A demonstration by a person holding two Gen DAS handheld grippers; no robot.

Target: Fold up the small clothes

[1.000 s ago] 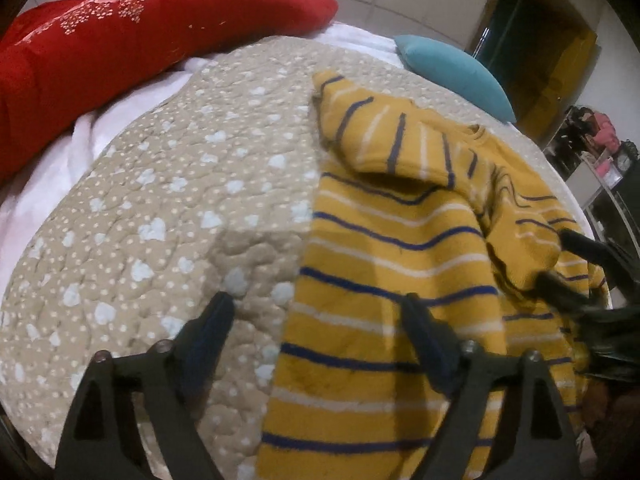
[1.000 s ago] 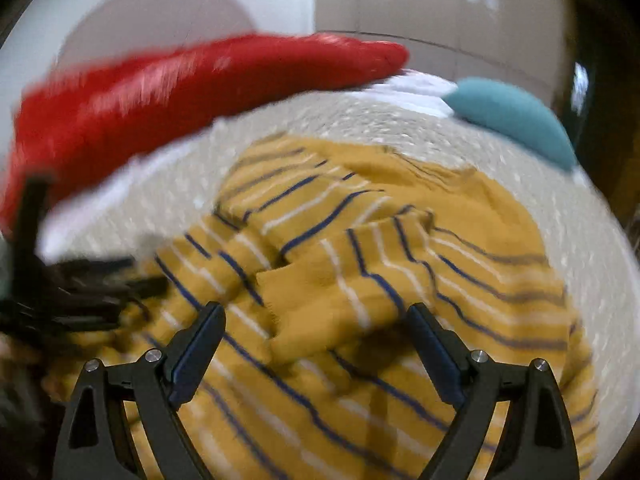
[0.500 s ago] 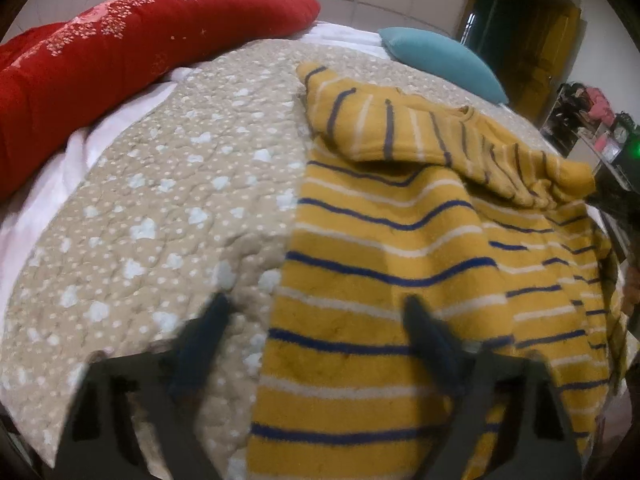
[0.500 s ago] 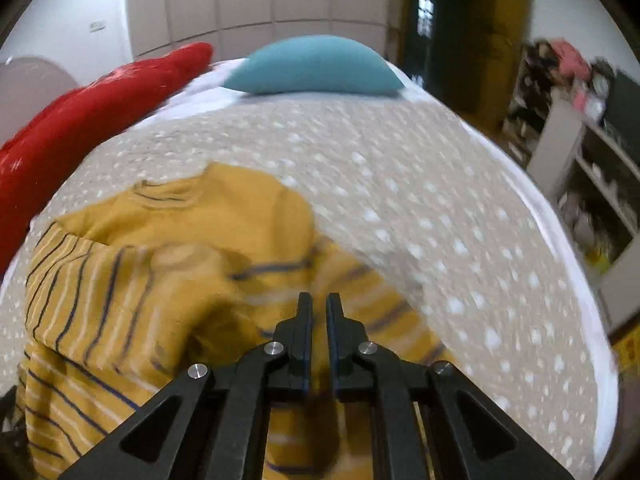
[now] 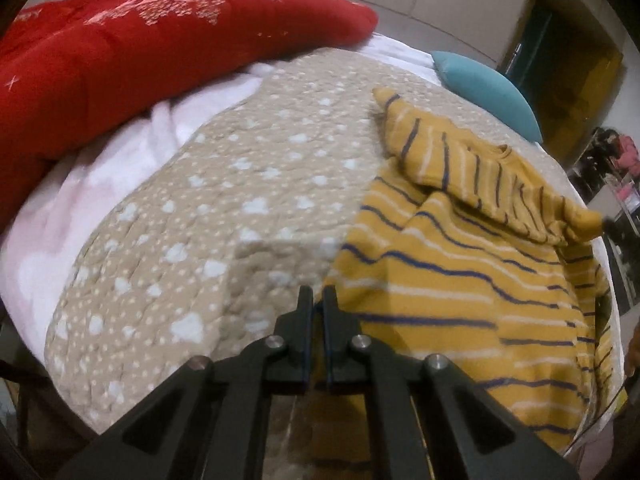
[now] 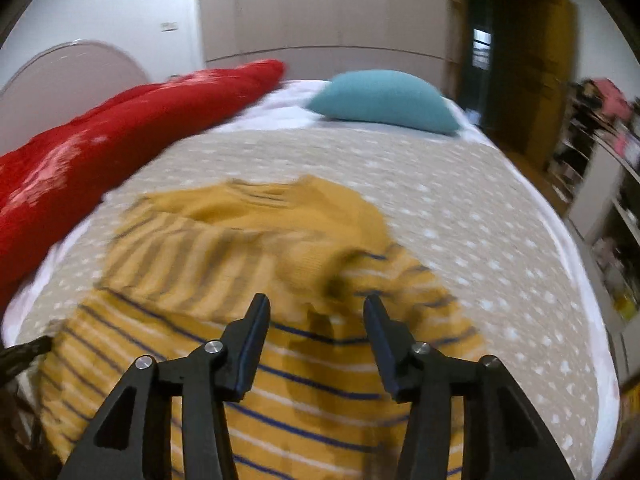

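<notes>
Sweater (image 5: 460, 280): chunky knit, matt, bit fuzzy. Bedspread (image 5: 208, 216): quilted cloth, puckered stitching. Red cushion (image 5: 120, 52) at 10 o'clock: soft fabric, shiny embroidery. Teal pillow (image 6: 384, 100): plain woven. Left gripper (image 5: 317, 300): matt black plastic, metal bolts.

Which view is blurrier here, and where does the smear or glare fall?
Right wrist view: heavy motion smear over the striped sweater and red pillow; ceiling light glares on the wardrobe. Left wrist view: mostly sharp, the sweater's stripes crisp, slight softness near the frame edges; fisheye bends the bed.
</notes>
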